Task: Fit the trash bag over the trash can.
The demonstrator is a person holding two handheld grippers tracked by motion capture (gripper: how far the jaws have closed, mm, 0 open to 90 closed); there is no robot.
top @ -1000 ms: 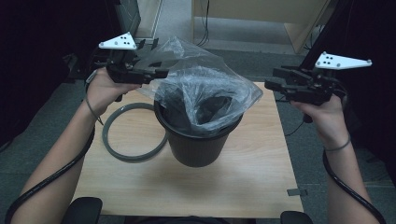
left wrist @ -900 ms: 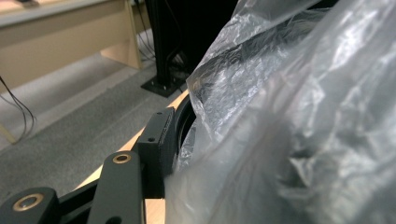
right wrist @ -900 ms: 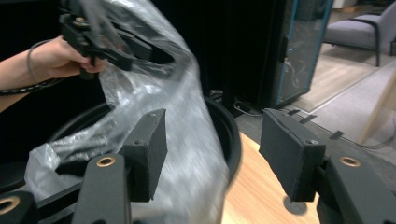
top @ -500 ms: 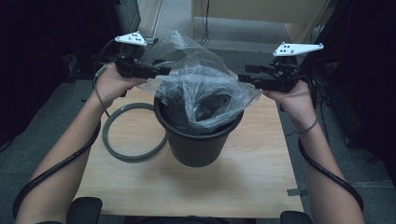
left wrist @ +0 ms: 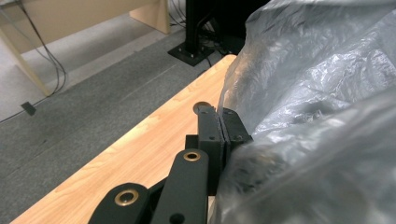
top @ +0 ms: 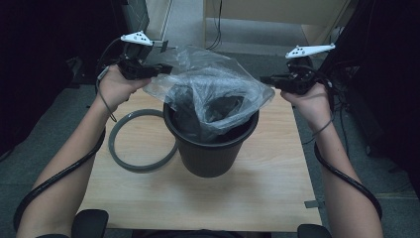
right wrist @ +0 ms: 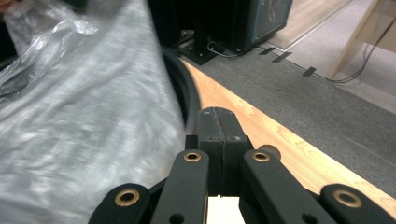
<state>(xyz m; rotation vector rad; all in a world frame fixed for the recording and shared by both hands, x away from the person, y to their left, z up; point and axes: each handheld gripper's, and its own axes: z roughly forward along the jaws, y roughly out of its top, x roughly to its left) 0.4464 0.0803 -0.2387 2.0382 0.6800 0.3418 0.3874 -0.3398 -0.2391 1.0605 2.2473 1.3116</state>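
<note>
Both grippers had just been closing: the left gripper [top: 157,69] at ten o'clock and the right gripper [top: 266,80] at two o'clock each clenched an edge of the plastic bag [top: 213,96], seemingly to spread it over the black bin [top: 210,151].

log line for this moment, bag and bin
stage: lining bin | left gripper: shut on plastic bag edge | right gripper: shut on bag's opposite edge | bin: upright on table

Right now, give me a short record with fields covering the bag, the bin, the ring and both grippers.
bag: clear plastic bag, lower part inside the bin, top stretched wide
bin: round black plastic bin, upright on wooden table
ring: grey plastic ring, flat, left of bin
left gripper: shut on bag edge
right gripper: shut on bag's opposite edge
</note>
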